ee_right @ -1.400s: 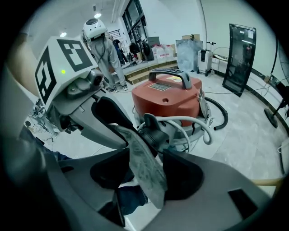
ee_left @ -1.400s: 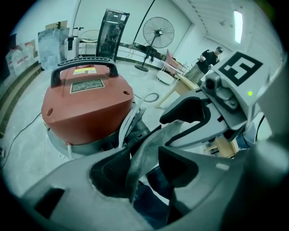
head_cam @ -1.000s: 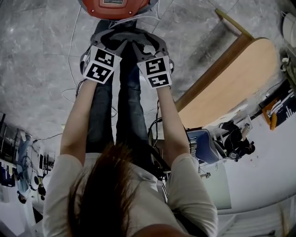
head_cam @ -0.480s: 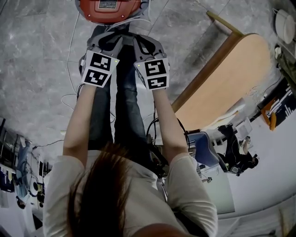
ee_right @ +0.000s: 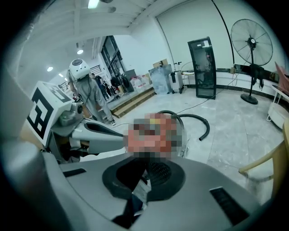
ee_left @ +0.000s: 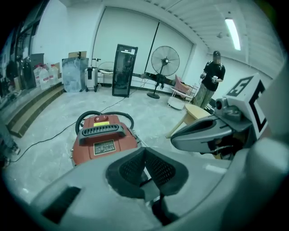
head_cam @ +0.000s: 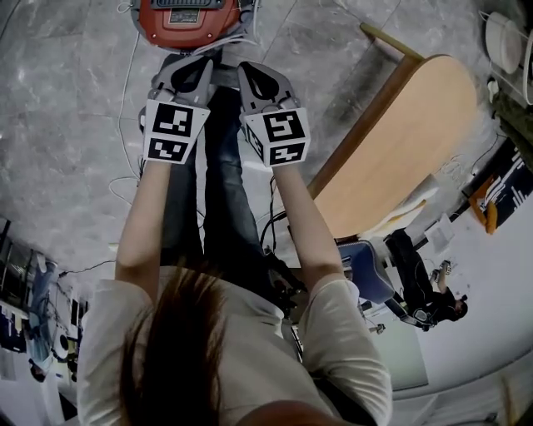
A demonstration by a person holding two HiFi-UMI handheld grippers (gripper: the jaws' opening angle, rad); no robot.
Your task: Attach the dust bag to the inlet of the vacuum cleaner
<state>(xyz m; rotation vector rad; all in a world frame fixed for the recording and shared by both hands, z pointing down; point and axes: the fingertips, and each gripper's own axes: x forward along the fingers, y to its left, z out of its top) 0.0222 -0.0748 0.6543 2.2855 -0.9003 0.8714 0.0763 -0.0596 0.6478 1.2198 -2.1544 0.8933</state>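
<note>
I'd say the left gripper (ee_left: 145, 158) and right gripper (ee_right: 147, 168), just pressed shut on nothing, should reopen before reaching the vacuum cleaner (ee_left: 104, 145).

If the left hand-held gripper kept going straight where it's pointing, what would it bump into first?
Probably the red vacuum cleaner, near its edge: the left hand-held gripper aims down at it. It might just miss and meet the floor beside it; depth is unclear.

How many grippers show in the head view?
2. The left gripper is at top centre-left and the right gripper just right of it, both aimed at the red vacuum cleaner; both just closed, nothing between the fingers.
</note>
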